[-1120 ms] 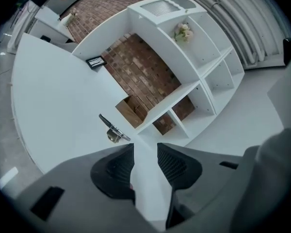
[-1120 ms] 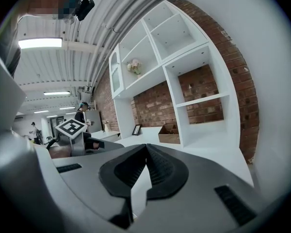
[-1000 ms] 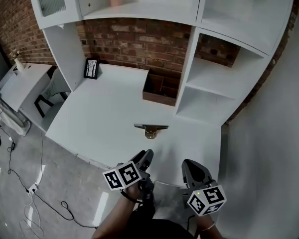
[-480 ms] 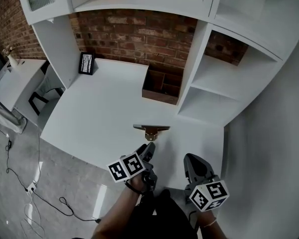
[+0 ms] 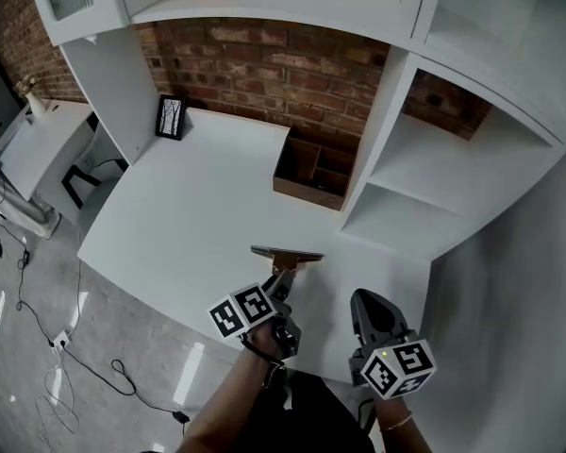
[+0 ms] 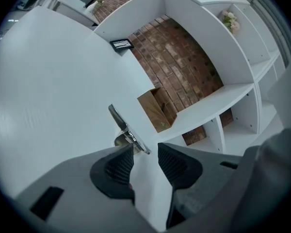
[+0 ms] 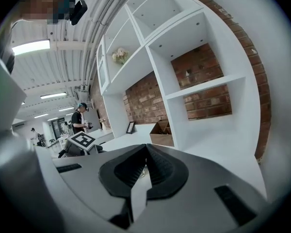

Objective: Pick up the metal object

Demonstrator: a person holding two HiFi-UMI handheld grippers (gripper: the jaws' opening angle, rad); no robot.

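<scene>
The metal object [image 5: 286, 256] is a flat silver bar on a small brass-coloured base, lying on the white desk [image 5: 189, 215] near its front edge. My left gripper [image 5: 282, 281] is right behind it, jaws open. In the left gripper view the metal object [image 6: 125, 129] lies just ahead of the left gripper [image 6: 145, 149], with its near end at the mouth of the gap. The pads do not touch it. My right gripper [image 5: 366, 308] hovers to the right, over the desk's front edge. In its own view the right gripper [image 7: 146, 148] is shut on nothing.
A brown wooden box [image 5: 313, 172] with compartments stands behind the object against the brick wall [image 5: 264, 59]. A small framed picture [image 5: 172, 118] leans at the back left. White shelves [image 5: 434, 168] rise on the right. A side table [image 5: 33, 144] and floor cables [image 5: 85, 366] lie to the left.
My left gripper has moved forward across the desk edge, right up to the metal object. The right gripper has stayed about where it was.
</scene>
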